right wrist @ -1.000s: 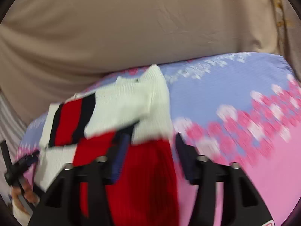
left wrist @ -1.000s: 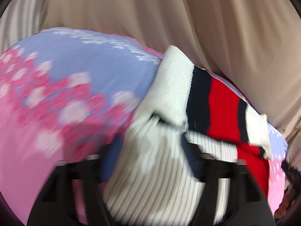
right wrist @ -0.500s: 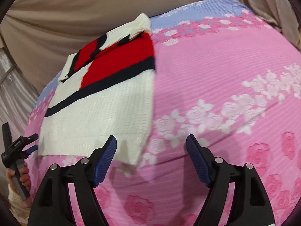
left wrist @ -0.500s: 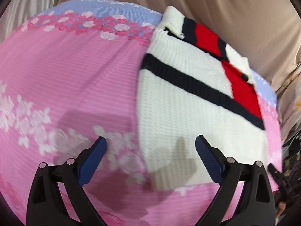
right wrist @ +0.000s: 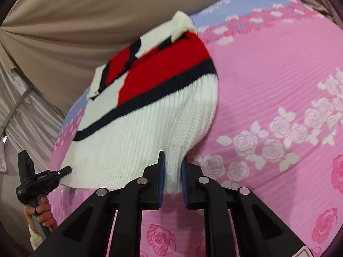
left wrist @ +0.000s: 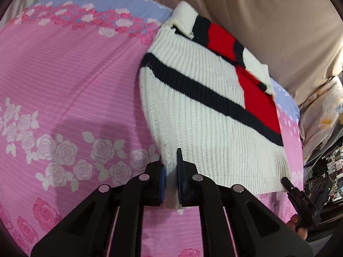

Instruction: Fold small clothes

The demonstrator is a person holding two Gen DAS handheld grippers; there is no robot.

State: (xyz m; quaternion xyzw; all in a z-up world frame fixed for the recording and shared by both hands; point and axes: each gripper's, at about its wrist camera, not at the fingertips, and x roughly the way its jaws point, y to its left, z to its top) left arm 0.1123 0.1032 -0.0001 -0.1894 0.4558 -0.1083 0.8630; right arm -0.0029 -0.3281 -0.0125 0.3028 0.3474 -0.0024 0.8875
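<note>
A small knitted sweater (left wrist: 203, 107), white with a navy diagonal stripe and red panels, lies flat on the pink rose-print sheet (left wrist: 75, 85). My left gripper (left wrist: 170, 162) is shut on the near left corner of its white hem. In the right wrist view the same sweater (right wrist: 139, 139) bunches up where my right gripper (right wrist: 172, 162) pinches the near right hem corner; its jaws are closing with the knit pressed between the blue pads. Each gripper shows in the other's view: the right gripper (left wrist: 300, 197) at the hem's far corner, the left gripper (right wrist: 42, 177) in a hand (right wrist: 40, 212).
The sheet (right wrist: 268, 85) turns pale blue along its far edge. Beige draped fabric (left wrist: 268, 21) hangs behind the bed. Cluttered shelves (left wrist: 325, 160) stand off the bed's right side.
Both grippers pulled back from over the sweater to its near hem, then went from wide open to closed on the hem corners. The right corner now lifts and bunches.
</note>
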